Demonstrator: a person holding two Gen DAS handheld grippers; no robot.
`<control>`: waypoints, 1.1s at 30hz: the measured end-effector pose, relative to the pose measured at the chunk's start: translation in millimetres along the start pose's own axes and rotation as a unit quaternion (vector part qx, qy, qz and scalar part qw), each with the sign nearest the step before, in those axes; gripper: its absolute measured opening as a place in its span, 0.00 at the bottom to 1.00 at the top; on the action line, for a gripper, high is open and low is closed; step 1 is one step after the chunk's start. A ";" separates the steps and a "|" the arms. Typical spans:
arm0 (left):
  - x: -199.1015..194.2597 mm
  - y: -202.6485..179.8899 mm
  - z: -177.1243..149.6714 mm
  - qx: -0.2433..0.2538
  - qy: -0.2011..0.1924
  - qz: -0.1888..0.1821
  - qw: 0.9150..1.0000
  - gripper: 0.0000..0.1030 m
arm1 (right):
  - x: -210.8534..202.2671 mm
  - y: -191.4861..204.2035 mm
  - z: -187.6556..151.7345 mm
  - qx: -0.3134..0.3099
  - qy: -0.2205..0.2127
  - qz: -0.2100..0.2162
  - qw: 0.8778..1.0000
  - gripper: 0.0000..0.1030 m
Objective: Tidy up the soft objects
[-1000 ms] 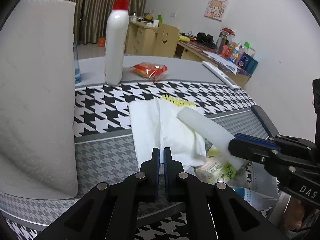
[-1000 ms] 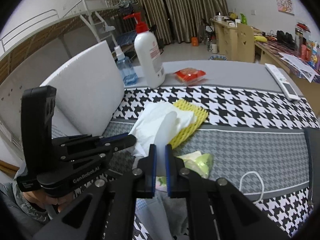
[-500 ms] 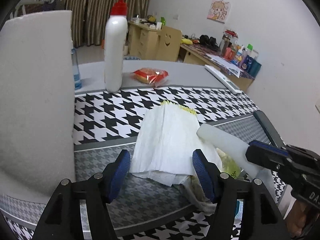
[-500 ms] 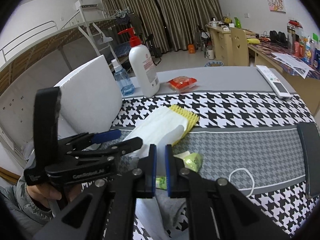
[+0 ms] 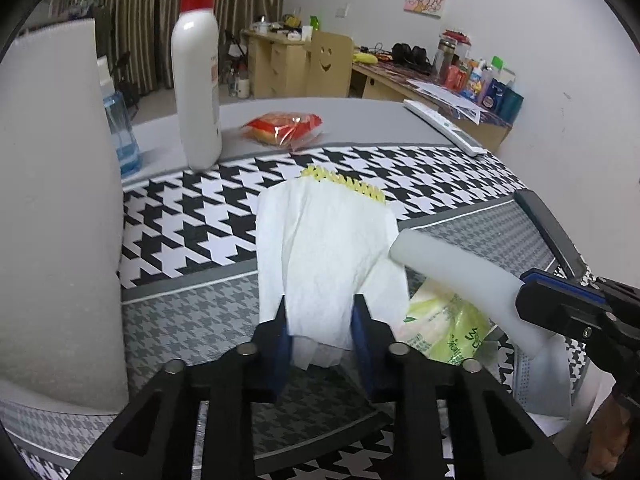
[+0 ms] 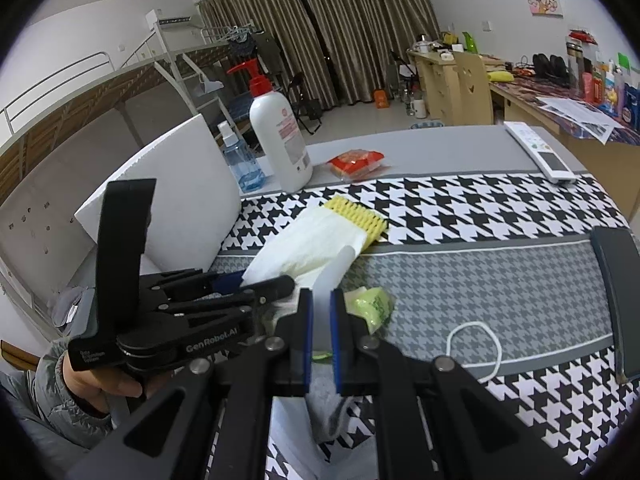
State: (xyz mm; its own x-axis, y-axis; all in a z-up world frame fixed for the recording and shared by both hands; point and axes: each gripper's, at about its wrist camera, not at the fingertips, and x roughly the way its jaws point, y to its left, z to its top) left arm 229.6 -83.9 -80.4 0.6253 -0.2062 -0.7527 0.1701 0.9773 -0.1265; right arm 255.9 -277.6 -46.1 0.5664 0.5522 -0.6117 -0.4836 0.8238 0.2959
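A white paper tissue [image 5: 320, 248] lies on the houndstooth cloth over a yellow foam net [image 5: 348, 184]. My left gripper [image 5: 320, 336] is open, its jaws on either side of the tissue's near edge. My right gripper [image 6: 320, 328] is shut on a white foam tube [image 5: 460, 276] and holds it above the table, beside the tissue. The tube [image 6: 336, 272] points away between the blue pads. A green tissue packet [image 5: 448, 328] lies under the tube. The tissue [image 6: 304, 244] and the net [image 6: 360, 216] also show in the right wrist view.
A large white foam block [image 5: 52, 208] stands at the left. A pump bottle [image 5: 198, 80], a blue spray bottle [image 5: 120, 136] and a red snack pack [image 5: 284, 128] stand farther back. A remote [image 6: 536, 152], a dark phone [image 6: 616, 300] and a white loop of cord [image 6: 476, 344] lie right.
My left gripper went from shut to wide open, then narrowed around the tissue's near edge. The tissue has been spread flatter over the yellow net. The right gripper kept hold of the tube.
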 end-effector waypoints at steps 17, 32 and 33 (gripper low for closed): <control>-32.3 -7.3 -3.5 0.038 -0.039 0.001 0.999 0.18 | -14.8 5.3 -6.9 0.005 -0.019 -0.008 1.000 0.10; -9.7 -6.2 -2.2 0.037 -0.016 0.012 0.999 0.06 | -19.9 0.5 -9.7 0.016 -0.025 -0.009 1.000 0.10; -13.6 -7.5 -2.1 0.039 -0.023 0.012 0.999 0.06 | -20.4 0.4 -10.1 0.017 -0.026 -0.010 0.999 0.10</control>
State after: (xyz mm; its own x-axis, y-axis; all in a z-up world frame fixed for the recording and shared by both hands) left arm 218.1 -88.3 -70.6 0.6643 -0.1862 -0.7239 0.2113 0.9757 -0.0570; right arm 237.4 -289.8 -40.8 0.6094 0.5413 -0.5794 -0.4500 0.8377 0.3093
